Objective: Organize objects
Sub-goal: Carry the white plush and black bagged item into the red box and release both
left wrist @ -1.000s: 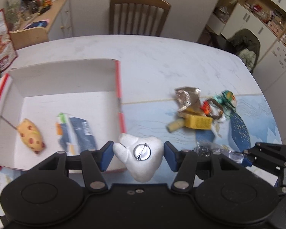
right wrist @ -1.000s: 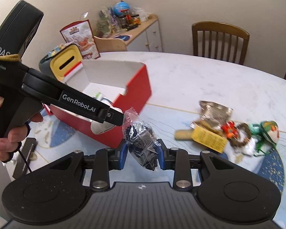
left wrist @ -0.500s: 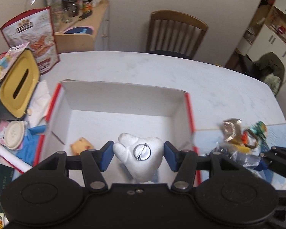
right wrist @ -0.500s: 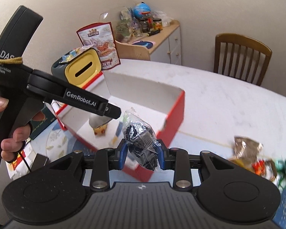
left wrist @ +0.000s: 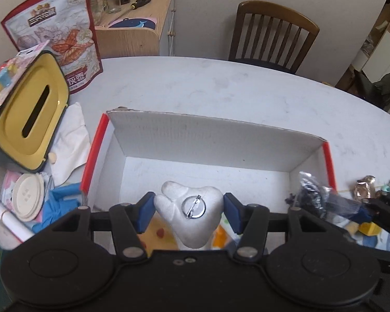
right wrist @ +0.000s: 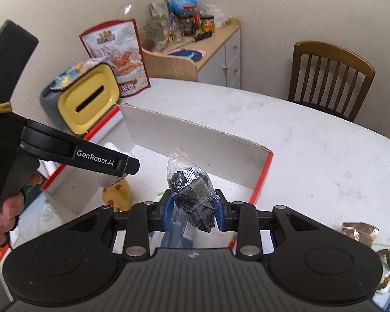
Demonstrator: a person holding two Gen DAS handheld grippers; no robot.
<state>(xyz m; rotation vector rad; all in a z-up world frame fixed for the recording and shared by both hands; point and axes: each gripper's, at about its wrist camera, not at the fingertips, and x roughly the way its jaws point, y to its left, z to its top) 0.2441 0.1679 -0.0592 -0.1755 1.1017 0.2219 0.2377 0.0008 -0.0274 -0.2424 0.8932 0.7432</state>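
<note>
My left gripper (left wrist: 189, 212) is shut on a white foam tooth (left wrist: 188, 217) with a round metal pin on it, held above the inside of the red and white cardboard box (left wrist: 208, 140). My right gripper (right wrist: 194, 212) is shut on a clear plastic bag of small black parts (right wrist: 192, 195), over the box's (right wrist: 195, 135) right part. That same bag (left wrist: 312, 195) shows at the right edge of the left wrist view. A yellow spotted toy (right wrist: 118, 191) lies in the box under the left gripper (right wrist: 128, 165), whose pads and tooth are mostly hidden there.
A yellow-lidded tissue box (left wrist: 26, 111), a snack pouch (left wrist: 62, 36), tissue, a blue glove (left wrist: 59, 202) and round lids crowd the table left of the box. A pile of small items (right wrist: 364, 236) lies right. A wooden chair (left wrist: 273, 33) stands beyond the table.
Both grippers have carried their loads leftwards, from beside the box's right wall to above its inside. The pile of small items has slid towards the right edge of both views.
</note>
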